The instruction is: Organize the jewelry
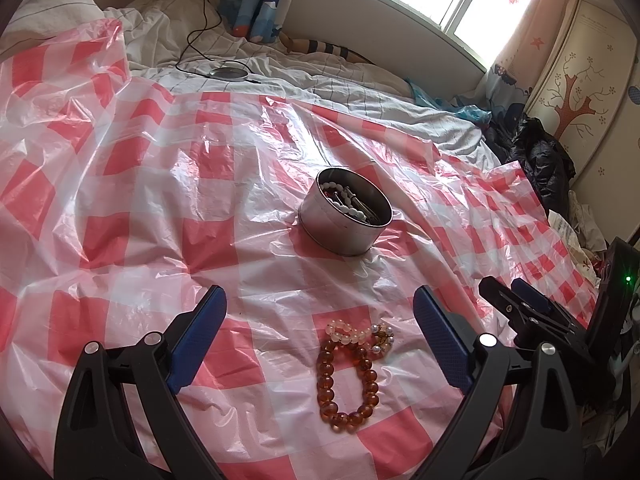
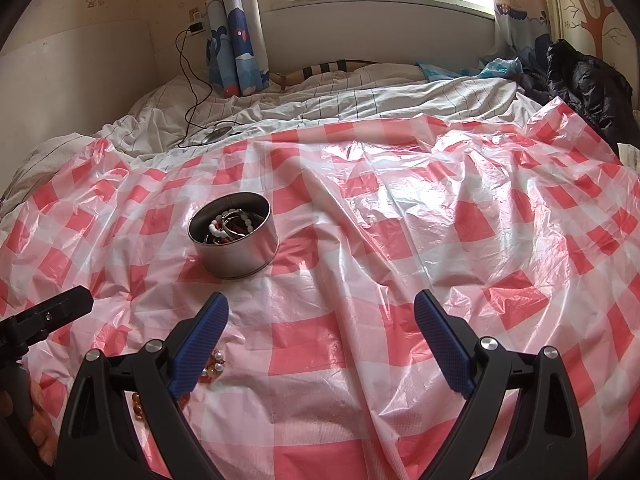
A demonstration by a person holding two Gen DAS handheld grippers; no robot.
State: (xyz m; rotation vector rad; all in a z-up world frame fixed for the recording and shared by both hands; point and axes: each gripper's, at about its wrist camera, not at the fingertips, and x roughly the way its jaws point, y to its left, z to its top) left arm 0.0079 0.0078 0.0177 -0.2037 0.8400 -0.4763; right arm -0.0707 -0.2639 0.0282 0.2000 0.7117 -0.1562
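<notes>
Jewelry partly gathered into the tin, 2 bracelets and a pearl piece left on the bed

Several pieces, among them a white bead bracelet (image 2: 224, 229), are already seen inside the round metal tin (image 1: 345, 222), which is set on the red-checked plastic sheet (image 1: 160, 200) spread over the bed; an amber bead bracelet (image 1: 347, 388), a pale pink bead bracelet (image 1: 347, 333) touching it and a small pearl piece (image 1: 382, 338) are still left lying on the sheet, between the widely spread fingers of the left gripper (image 1: 320, 344), while the right gripper (image 2: 322, 346) is held just beside them, fingers likewise spread and nothing pinched
</notes>
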